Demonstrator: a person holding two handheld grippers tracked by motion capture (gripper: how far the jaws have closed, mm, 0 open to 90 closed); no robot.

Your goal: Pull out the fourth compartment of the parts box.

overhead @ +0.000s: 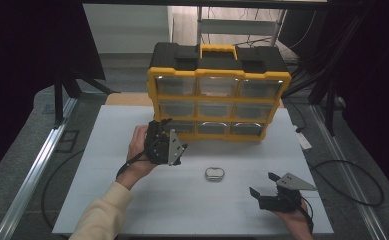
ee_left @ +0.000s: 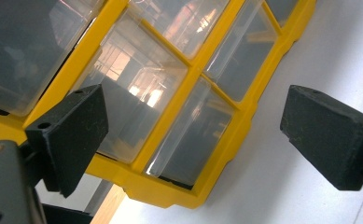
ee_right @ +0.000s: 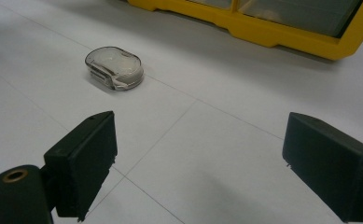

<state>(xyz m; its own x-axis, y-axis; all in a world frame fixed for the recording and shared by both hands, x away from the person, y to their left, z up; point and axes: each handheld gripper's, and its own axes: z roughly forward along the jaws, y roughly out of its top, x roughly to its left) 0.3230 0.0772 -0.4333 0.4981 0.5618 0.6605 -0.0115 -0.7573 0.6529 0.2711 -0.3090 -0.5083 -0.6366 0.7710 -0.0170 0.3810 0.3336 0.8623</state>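
Observation:
A yellow and black drawer cabinet (overhead: 217, 95) with several clear drawers stands at the back of the white table. My left gripper (overhead: 169, 131) is open right in front of its bottom-left corner. In the left gripper view the left gripper (ee_left: 195, 123) shows its jaws spread wide before the cabinet's clear drawer fronts (ee_left: 188, 135), apart from them. A small clear oval case (overhead: 215, 174) lies on the table in front of the cabinet. My right gripper (overhead: 263, 184) is open near the front right, empty. In the right gripper view the oval case (ee_right: 115, 67) lies ahead and left of the right gripper (ee_right: 200, 144).
The white table top (overhead: 107, 200) has bare room at the left and front. A small white tag (overhead: 304, 141) lies at its right edge. Cables trail on the grey floor on both sides. A metal rail (overhead: 32, 175) runs along the left.

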